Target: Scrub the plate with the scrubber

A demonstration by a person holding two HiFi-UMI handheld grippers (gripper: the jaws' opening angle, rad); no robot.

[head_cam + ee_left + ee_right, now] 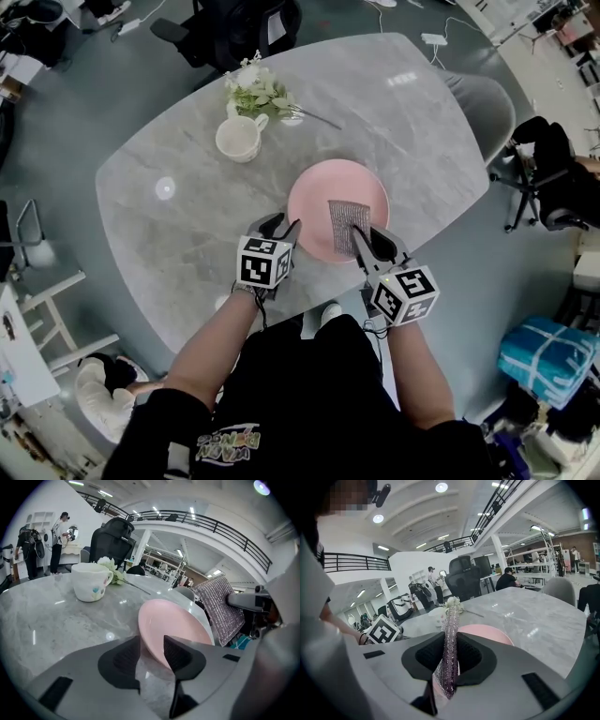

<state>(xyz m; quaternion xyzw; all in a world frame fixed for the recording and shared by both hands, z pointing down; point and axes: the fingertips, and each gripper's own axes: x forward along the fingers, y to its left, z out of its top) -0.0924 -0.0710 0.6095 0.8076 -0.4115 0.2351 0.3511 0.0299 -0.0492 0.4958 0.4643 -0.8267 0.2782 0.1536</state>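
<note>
Over table [169,234], left hand-held gripper [151,639] apart astride plate [180,620], right hand-held gripper [451,638] clamping scrubber [450,618]

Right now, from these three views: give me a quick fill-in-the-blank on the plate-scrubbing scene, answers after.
1. The right tool is shut on the silvery ___.
2. The plate on the marble table is ___ in colour.
3. The open jaws of the left tool straddle the plate's near ___.
4. Beside the flowers stands a white ___.
Missing: scrubber; pink; rim; mug.
</note>
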